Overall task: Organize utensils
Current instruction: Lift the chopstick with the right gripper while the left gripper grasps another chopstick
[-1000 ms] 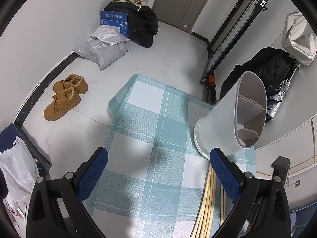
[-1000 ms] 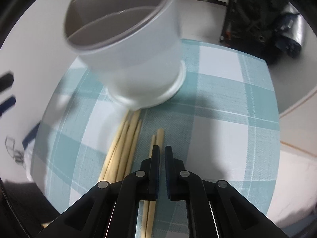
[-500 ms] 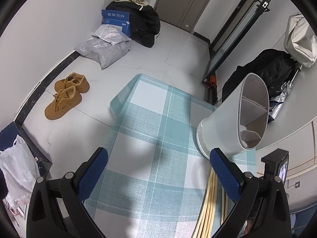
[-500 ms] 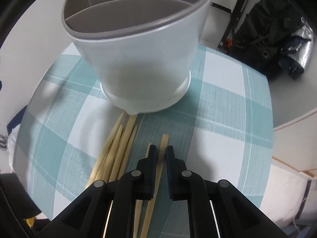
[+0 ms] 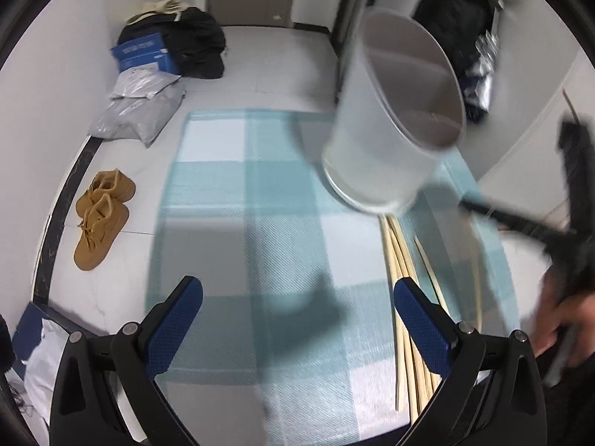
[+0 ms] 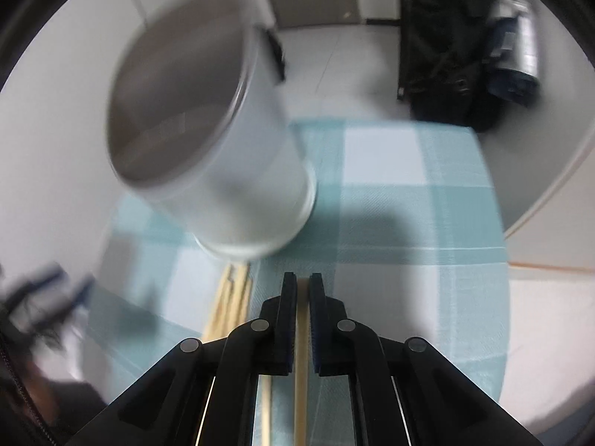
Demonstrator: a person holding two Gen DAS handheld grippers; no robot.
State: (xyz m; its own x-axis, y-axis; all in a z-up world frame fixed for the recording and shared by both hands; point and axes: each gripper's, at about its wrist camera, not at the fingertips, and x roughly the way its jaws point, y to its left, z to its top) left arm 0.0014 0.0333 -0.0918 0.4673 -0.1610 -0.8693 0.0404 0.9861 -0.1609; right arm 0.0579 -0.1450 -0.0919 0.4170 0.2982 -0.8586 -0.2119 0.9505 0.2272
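Observation:
A white utensil holder with inner dividers stands on the teal checked cloth; it also shows in the right wrist view. Several bamboo chopsticks lie on the cloth in front of it. My left gripper is open and empty above the cloth, left of the chopsticks. My right gripper is nearly closed, with one chopstick lying in the narrow gap between its jaws; more chopsticks lie to its left. The right gripper appears blurred in the left wrist view.
Tan shoes, grey parcel bags, a blue box and black bags lie on the floor to the left. Black clothing hangs behind the table. A white counter edge runs at right.
Both views have swung, so the holder now sits nearer the left view's middle. The right gripper has come down over one chopstick, which now lies between its jaws.

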